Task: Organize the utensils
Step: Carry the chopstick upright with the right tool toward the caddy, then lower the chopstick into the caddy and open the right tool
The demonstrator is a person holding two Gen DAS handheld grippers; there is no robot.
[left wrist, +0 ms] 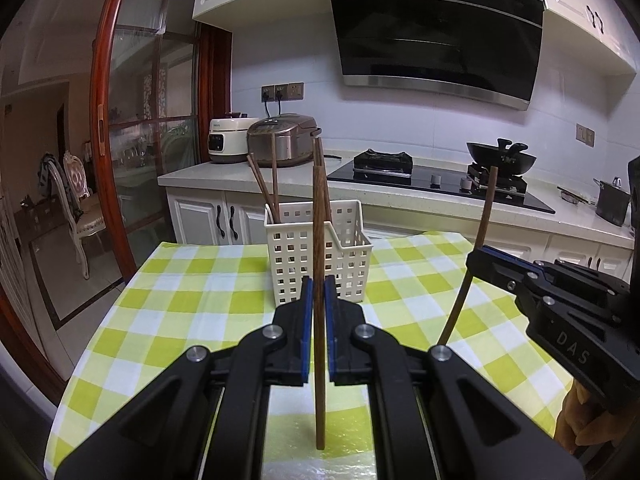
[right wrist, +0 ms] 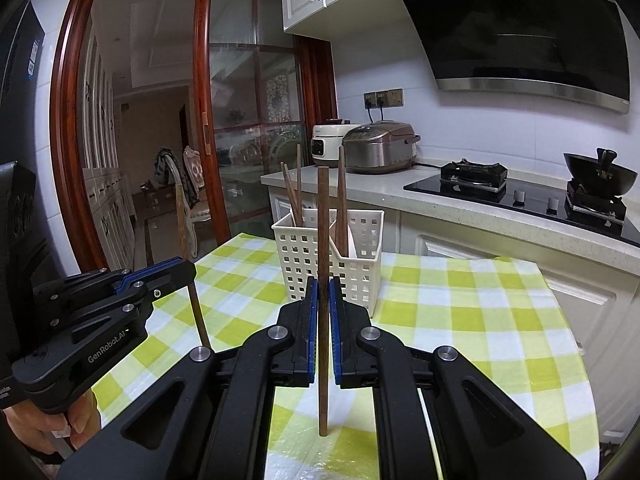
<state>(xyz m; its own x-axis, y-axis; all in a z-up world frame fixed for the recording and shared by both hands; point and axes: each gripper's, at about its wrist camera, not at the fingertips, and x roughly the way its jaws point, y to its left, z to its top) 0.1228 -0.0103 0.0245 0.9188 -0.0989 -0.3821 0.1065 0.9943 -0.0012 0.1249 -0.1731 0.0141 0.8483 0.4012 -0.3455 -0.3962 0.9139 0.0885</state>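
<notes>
My left gripper [left wrist: 319, 282] is shut on a brown wooden chopstick [left wrist: 320, 360] that stands upright, its lower end just above the tablecloth. The white perforated basket [left wrist: 292, 256] stands right behind it on the table, with several chopsticks [left wrist: 262, 188] leaning inside. At the right of this view, my right gripper [left wrist: 476, 256] pinches a second chopstick [left wrist: 486, 208]. In the right wrist view, my right gripper [right wrist: 323, 280] is shut on that upright chopstick [right wrist: 322, 360] in front of the basket [right wrist: 360, 256]. The left gripper [right wrist: 190, 270] holds its chopstick [right wrist: 181, 216] at the left.
A green and white checked cloth [right wrist: 460, 320] covers the table. Behind it runs a counter with two cookers [left wrist: 280, 140], a gas hob [left wrist: 384, 160], a wok [left wrist: 500, 158] and a pot [left wrist: 612, 200]. A glass sliding door [left wrist: 152, 120] stands at the left. A hand [right wrist: 40, 428] grips the left tool.
</notes>
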